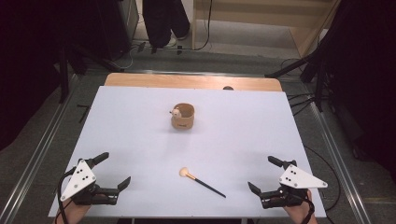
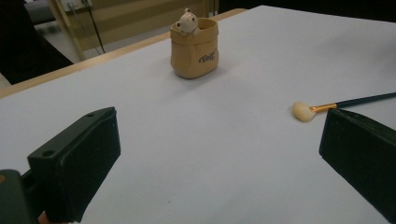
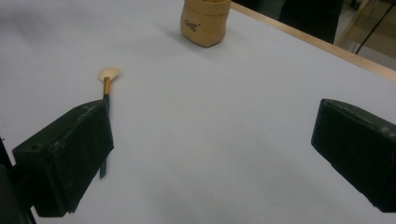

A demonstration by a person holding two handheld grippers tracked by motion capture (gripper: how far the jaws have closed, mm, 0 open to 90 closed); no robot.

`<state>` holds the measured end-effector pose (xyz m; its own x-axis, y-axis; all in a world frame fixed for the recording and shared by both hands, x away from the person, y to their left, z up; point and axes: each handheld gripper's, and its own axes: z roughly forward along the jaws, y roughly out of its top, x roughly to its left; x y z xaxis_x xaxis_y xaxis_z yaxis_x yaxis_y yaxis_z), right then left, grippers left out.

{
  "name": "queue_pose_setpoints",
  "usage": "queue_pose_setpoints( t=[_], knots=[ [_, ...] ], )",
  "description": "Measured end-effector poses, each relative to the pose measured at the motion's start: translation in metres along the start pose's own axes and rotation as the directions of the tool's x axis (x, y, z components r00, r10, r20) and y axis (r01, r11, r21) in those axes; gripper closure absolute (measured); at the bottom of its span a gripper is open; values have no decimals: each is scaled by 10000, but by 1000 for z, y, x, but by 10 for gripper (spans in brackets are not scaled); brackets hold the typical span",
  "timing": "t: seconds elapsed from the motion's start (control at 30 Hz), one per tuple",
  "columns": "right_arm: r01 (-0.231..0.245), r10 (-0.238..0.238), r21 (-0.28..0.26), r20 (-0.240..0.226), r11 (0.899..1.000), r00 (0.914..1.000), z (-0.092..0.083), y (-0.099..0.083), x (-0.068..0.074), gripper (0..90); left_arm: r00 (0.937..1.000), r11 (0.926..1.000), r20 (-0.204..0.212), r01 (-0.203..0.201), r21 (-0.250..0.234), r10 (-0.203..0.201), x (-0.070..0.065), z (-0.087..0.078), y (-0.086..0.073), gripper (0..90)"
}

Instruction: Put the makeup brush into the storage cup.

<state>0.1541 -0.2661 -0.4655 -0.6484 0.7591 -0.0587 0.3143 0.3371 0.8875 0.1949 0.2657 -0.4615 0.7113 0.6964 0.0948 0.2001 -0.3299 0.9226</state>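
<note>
A thin brush (image 1: 202, 182) lies flat on the white desk (image 1: 140, 121), near the front edge and between the two grippers, its pale tuft to the left and its dark handle running right and nearward. Farther back, about mid-desk, stands a tan pot (image 1: 182, 116) shaped like a sack, with a small figure at its rim.

The left gripper (image 1: 112, 171) is held at the near left corner and the right gripper (image 1: 265, 174) at the near right; on both, the jaws are spread wide and nothing is held between them. The brush is well apart from each, though a little nearer the right one.

The brush is judged to be very light and stiff along the handle, with a soft tuft that would be crushed or splayed if pinched. The handle looks smooth and narrow, so it may roll or slip out of flat jaws, and lying flush on the desk it leaves little room beneath. It is best taken across the dark handle, about its middle or just behind the gold ferrule (image 2: 322, 108), with the jaws brought down on either side and closed gently. The pot looks rigid and probably ceramic, so knocks should be avoided.
</note>
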Motion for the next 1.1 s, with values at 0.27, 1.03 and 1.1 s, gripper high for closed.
queue_pose_setpoints(
  t=[0.27,1.03,1.1],
  knots=[
    [-17,26,416,-202,9991,9998,12,6,4,0,10000,10000,19,-33,13,33,0,0,0,0],
    [236,-49,1797,-1039,9834,9946,50,19,13,0,9999,10000,90,-62,30,62,0,2,1,0],
    [297,-86,1969,-1069,9800,9942,54,20,14,0,9999,10000,82,-59,37,59,0,2,1,0]
  ],
)
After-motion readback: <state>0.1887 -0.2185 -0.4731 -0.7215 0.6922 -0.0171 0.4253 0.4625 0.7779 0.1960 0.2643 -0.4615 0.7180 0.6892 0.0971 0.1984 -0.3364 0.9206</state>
